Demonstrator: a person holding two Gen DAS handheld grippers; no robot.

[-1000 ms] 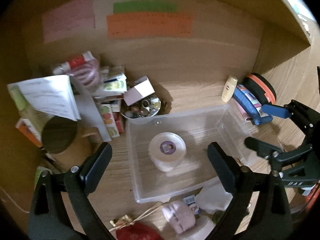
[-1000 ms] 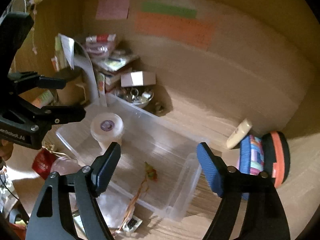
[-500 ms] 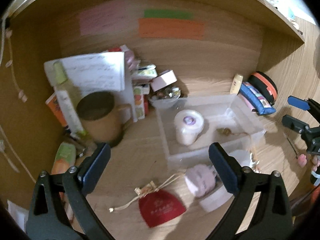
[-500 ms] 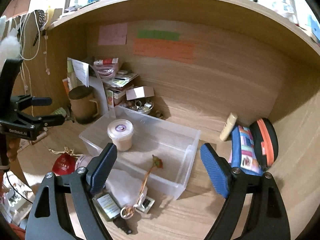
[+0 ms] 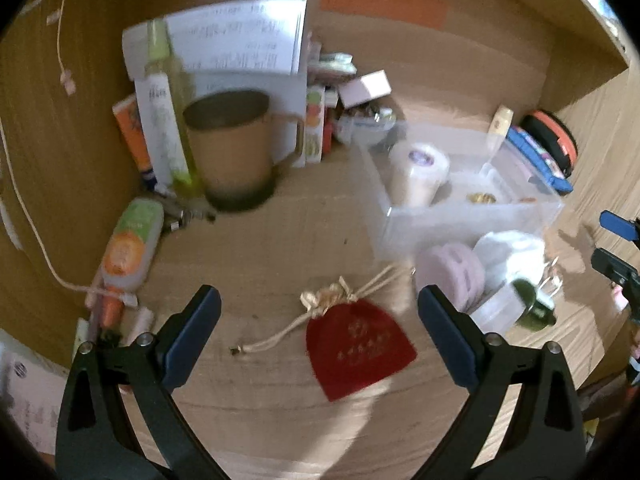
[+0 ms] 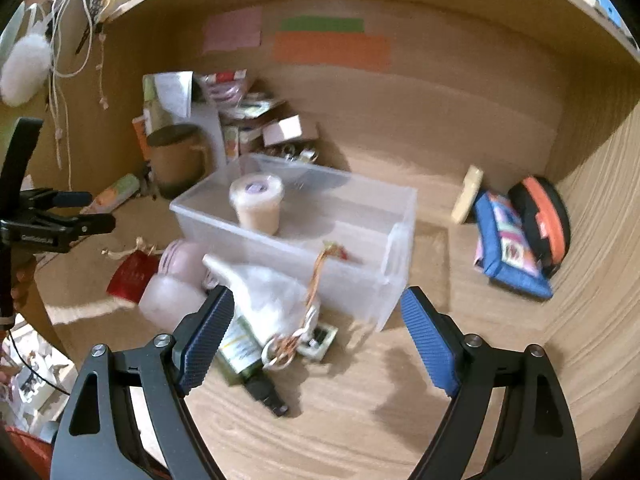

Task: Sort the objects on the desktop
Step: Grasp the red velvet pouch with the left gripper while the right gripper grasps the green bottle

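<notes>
The sorting is only partly done, judging from how things are lying. The clear plastic bin (image 6: 296, 236) is sitting in the middle of the worktop (image 6: 360, 420) and is already holding a lidded cup (image 6: 256, 204) at its far left and a small trinket on a cord (image 6: 332, 250) near its right end.

Much is still waiting outside it. A red drawstring pouch (image 5: 356, 348) is lying on the near left of the bin, with a pink round pad (image 5: 452, 272) and a white crumpled bag (image 6: 272, 292) just beside the bin's near wall. A dark green bottle (image 6: 248, 356) and a ring of keys (image 6: 288, 348) are lying nearer still. To the right, a blue patterned pouch (image 6: 508, 248) and an orange-banded case (image 6: 540, 216) are leaning well apart from the bin.

The left hand-held gripper (image 5: 320, 332) is hanging wide and empty over the red pouch. The right hand-held gripper (image 6: 316, 340) is also spread wide with nothing pinched, its jaws having just been opening, above the keys and bottle.
</notes>
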